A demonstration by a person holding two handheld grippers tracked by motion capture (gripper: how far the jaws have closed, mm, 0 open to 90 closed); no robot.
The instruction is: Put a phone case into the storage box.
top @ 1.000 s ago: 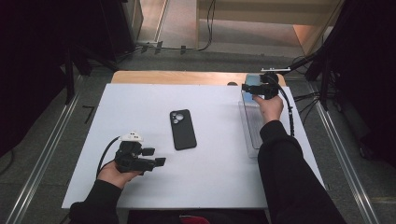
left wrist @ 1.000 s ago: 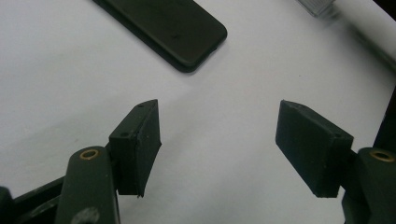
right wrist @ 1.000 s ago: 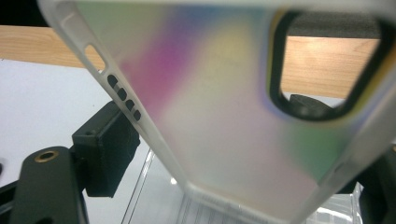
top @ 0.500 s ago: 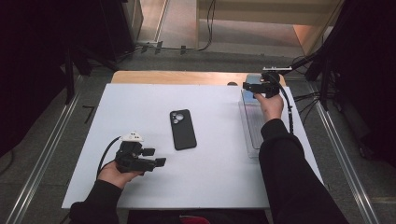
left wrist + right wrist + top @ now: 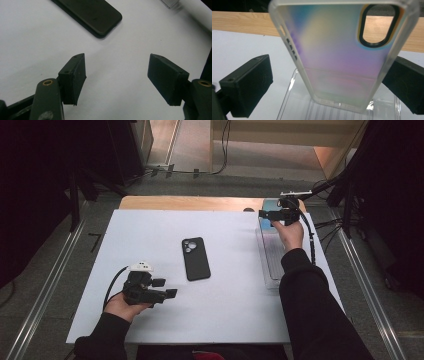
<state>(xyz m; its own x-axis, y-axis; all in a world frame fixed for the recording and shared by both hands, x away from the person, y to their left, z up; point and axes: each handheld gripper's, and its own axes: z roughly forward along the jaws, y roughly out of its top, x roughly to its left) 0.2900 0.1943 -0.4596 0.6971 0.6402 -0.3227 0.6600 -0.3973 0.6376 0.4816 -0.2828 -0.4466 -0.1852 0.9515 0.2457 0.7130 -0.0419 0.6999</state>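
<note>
I have the right tongs [image 5: 329, 82] spread wide around the case [image 5: 342, 55], tilted in its tray [image 5: 294, 110], to grab it, while the left tongs [image 5: 116, 77] wait apart by the phone [image 5: 92, 15].

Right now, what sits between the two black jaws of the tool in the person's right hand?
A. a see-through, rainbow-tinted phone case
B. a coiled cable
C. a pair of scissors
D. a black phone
A: in the right gripper view, the iridescent phone case with its camera cutout stands between the jaws of the right gripper, over a clear tray; the black phone lies mid-table.
</note>
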